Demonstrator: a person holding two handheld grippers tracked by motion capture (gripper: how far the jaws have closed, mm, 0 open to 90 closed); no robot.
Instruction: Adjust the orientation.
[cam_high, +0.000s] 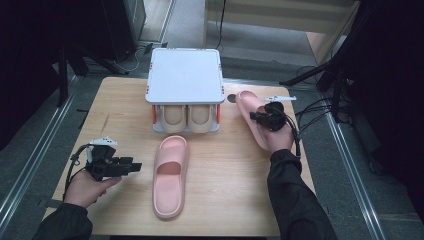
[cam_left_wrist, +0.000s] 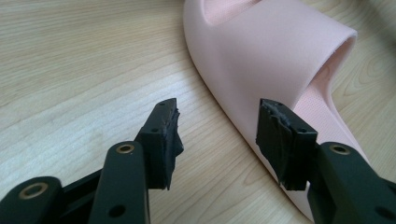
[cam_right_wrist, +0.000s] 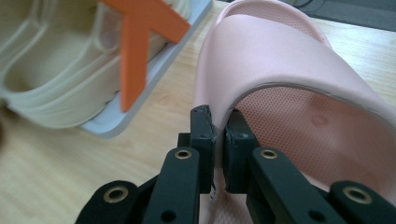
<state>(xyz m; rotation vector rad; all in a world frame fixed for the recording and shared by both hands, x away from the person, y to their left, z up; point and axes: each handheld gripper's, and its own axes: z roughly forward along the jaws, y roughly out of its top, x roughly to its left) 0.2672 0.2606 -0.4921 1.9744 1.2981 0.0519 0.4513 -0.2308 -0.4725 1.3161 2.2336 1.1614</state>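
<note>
Right gripper view: my right gripper (cam_right_wrist: 218, 133) is clenched on the side edge of the pink foam slide slipper (cam_right_wrist: 299, 88). It sits beside the white two-tier shoe rack (cam_high: 185, 75); such a thin pinch could let it twist free.

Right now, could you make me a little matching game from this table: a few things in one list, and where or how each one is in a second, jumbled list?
Things:
1. right gripper
2. left gripper
3. middle pink slipper
4. beige slippers

States:
A. tucked under the white rack
B. lying flat on the table, nothing gripping it
C. jaws open, empty, beside a slipper
D. jaws shut on the side edge of the right pink slipper

Pairs: 1-D, 2-C, 3-B, 4-A
</note>
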